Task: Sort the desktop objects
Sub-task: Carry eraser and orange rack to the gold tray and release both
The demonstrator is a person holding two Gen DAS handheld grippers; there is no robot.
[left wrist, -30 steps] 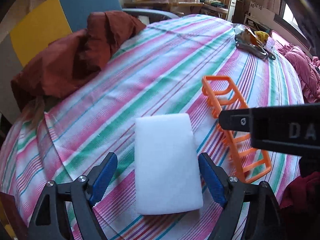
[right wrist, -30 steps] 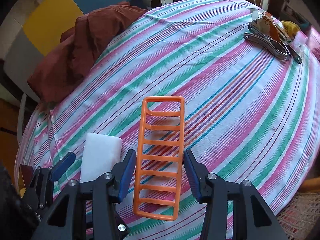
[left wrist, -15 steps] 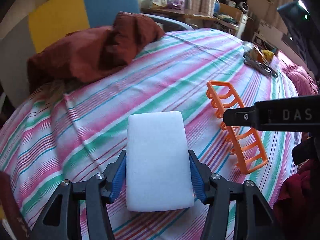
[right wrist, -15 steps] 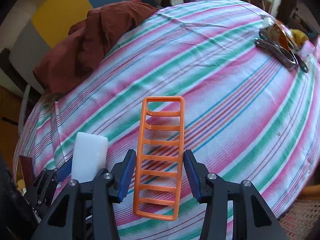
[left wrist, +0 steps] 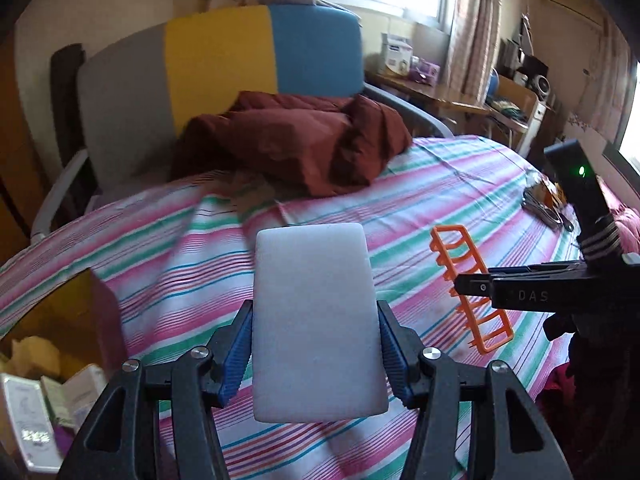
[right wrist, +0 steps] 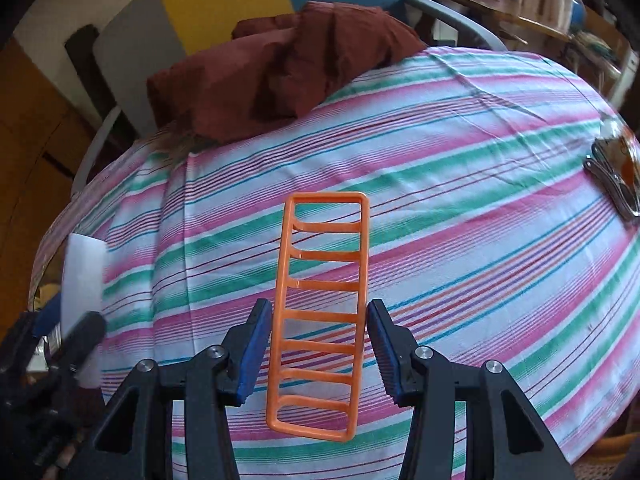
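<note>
My left fingers (left wrist: pixel 316 350) pinch white foam block (left wrist: pixel 316 320); right fingers (right wrist: pixel 319 350) pinch orange rack (right wrist: pixel 322 308). Maroon cloth (right wrist: pixel 288 80) ahead; only left view shows box (left wrist: pixel 68 320) leftward.

Left gripper (left wrist: pixel 316 354): black angular arms, blue ribbed pads (left wrist: pixel 239 350), silver screws at the joints; right gripper (right wrist: pixel 318 354): same build; its black side reads "DAS" in pale letters, a green light above.
</note>
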